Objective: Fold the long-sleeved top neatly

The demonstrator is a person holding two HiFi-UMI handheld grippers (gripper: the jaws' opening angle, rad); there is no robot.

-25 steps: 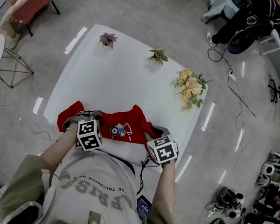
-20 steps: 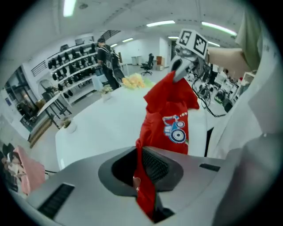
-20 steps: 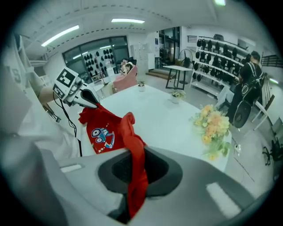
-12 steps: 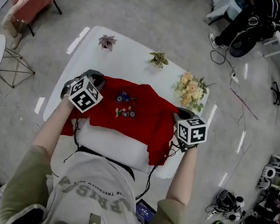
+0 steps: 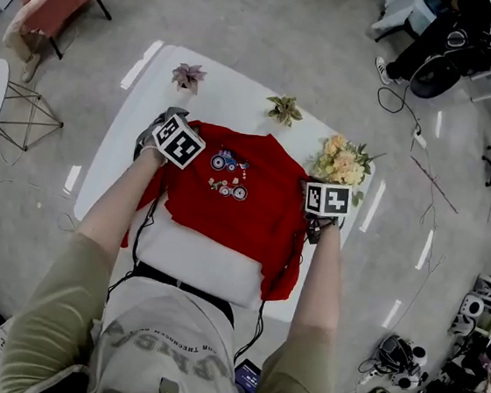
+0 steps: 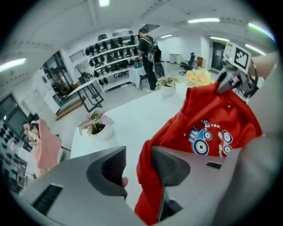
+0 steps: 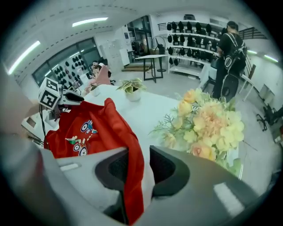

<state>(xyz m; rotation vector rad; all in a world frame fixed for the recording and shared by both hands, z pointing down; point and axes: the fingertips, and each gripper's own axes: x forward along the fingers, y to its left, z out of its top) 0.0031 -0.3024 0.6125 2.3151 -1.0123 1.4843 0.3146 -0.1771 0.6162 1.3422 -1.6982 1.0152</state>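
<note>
Head view: laying red long-sleeved top [image 5: 253, 210] at tabletop's [image 5: 226, 96] far edge; just easing left gripper [image 6: 137, 152], right gripper [image 7: 139, 152] apart, jaws slack around it; next, probably regrasping for first fold.

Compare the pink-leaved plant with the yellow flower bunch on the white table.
The pink-leaved plant is small, with pinkish leaves; the yellow flower bunch is bigger, with yellow and peach blooms. The plant stands near the far left corner of the white table, apart from the red top; the bunch stands at the right edge, close beside the top. Both stand upright on the table.
</note>
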